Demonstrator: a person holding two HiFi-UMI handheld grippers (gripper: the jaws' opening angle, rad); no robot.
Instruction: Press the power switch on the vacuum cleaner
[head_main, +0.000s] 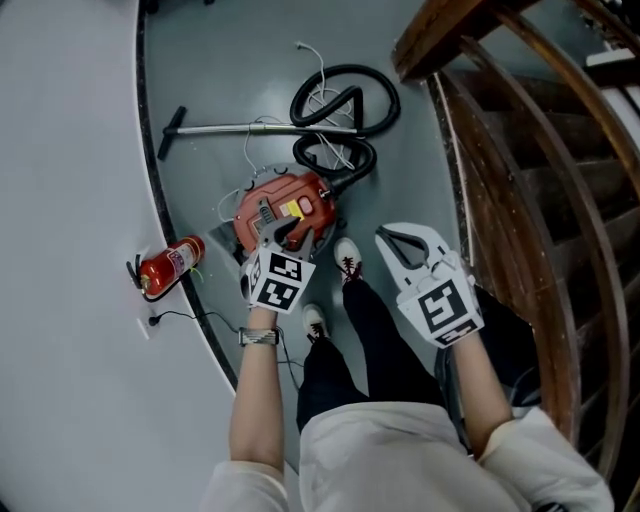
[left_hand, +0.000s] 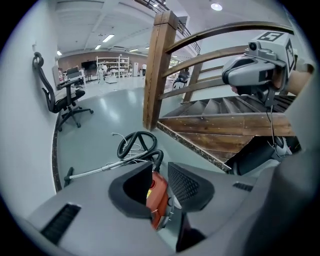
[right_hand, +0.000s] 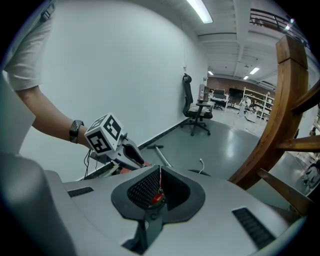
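- Clearly the left gripper (head_main: 283, 235), jaws spread and empty, is nearer: the vacuum cleaner (head_main: 256, 204) lies at its 12 o'clock.
- Right gripper (head_main: 398, 240), jaws pressed together, hangs off at the vacuum cleaner's 3 o'clock.

Vacuum cleaner (head_main: 285, 205) between wall (head_main: 60, 150) and staircase (head_main: 520, 130)

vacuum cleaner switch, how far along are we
Nothing looks done yet. In hand: the left gripper hovers above the red vacuum cleaner, jaws apart, gripping nothing. The right gripper, shut and empty, hangs off to the side. Left: lowering onto the body and pressing the power switch.
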